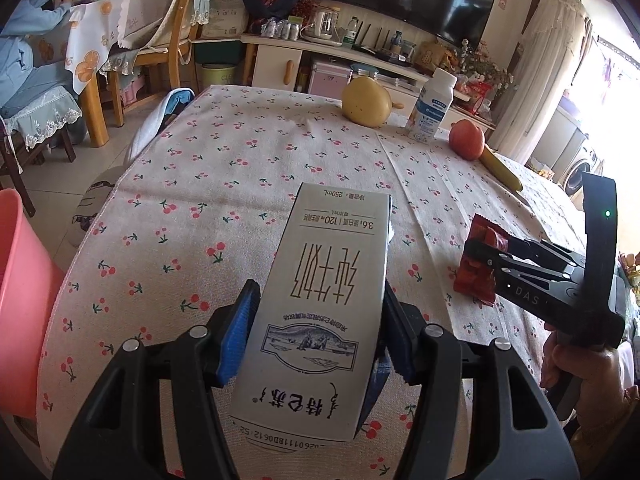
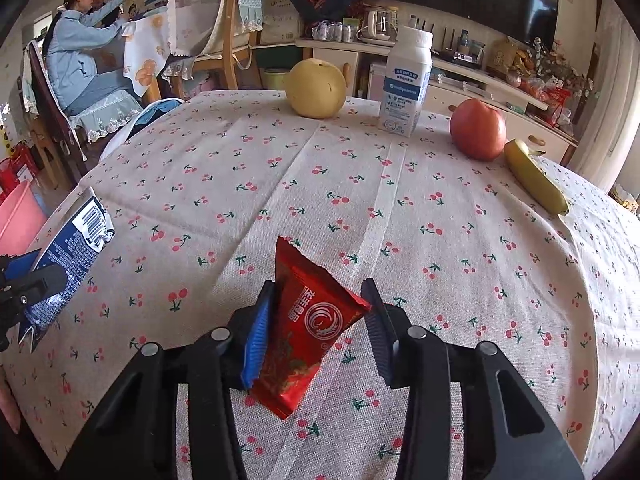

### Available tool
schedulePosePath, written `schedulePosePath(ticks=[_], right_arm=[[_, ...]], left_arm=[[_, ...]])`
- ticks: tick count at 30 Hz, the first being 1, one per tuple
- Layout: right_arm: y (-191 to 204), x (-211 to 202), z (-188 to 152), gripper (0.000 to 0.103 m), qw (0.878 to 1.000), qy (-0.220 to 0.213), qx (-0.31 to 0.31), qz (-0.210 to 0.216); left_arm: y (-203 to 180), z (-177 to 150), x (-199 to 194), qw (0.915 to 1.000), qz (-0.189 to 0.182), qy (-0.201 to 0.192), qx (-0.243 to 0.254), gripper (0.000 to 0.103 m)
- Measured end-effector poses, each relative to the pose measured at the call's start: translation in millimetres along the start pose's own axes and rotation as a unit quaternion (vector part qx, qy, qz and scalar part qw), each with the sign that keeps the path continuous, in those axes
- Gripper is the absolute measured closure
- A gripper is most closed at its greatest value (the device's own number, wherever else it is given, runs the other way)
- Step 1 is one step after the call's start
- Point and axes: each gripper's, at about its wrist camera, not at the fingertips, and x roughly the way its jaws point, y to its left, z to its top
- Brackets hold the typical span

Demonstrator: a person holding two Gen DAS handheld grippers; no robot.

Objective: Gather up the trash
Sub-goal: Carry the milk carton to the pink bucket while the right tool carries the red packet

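Observation:
A white milk carton (image 1: 320, 280) with printed characters lies lengthwise between the blue pads of my left gripper (image 1: 320, 290), which is shut on it just above the cherry-print tablecloth (image 1: 208, 208). The right wrist view shows the carton's dark blue side (image 2: 72, 248) at the far left. A crumpled red snack wrapper (image 2: 304, 332) sits in my right gripper (image 2: 318, 292), whose pads press its two sides. From the left wrist view the right gripper (image 1: 476, 256) is at the right, with the wrapper (image 1: 474, 280) sticking out of its jaws.
At the table's far edge stand a yellow pear (image 2: 316, 88), a white bottle (image 2: 406, 80), a red apple (image 2: 478, 128) and a banana (image 2: 534, 178). A pink bin (image 1: 20, 280) stands off the table's left edge. A person (image 2: 76, 56) sits at another table, far left.

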Motion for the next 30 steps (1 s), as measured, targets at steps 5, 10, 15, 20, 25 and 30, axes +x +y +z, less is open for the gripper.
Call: schedulePosePath(ticks=[5, 10, 15, 20, 25, 30], right_arm=[[1.6, -3.3, 1.0, 0.062, 1.000, -0.005, 0.001, -0.003], [5.7, -9.2, 3.9, 0.066, 1.000, -0.013, 0.000, -0.002], [10.9, -8.8, 3.0, 0.066, 1.000, -0.014, -0.003, -0.002], [15.9, -11.9, 2.8, 0.068, 1.000, -0.021, -0.008, -0.007], [20.3, -16.1, 4.5, 0.069, 1.000, -0.026, -0.011, -0.008], [26.8, -19.9, 4.8, 0.070, 0.999, -0.032, -0.017, -0.011]], left_arm=[[5.1, 3.4, -7.4, 0.9998, -0.002, -0.015, -0.011, 0.043], [10.4, 6.7, -13.6, 0.9993, -0.004, -0.028, -0.023, 0.043], [14.7, 8.4, -16.7, 0.9990, -0.006, -0.032, -0.031, 0.043], [18.4, 10.1, -20.9, 0.9984, -0.007, -0.039, -0.039, 0.043], [24.6, 11.9, -28.4, 0.9972, -0.007, -0.054, -0.051, 0.043], [31.6, 13.1, -34.4, 0.9961, -0.004, -0.063, -0.062, 0.043]])
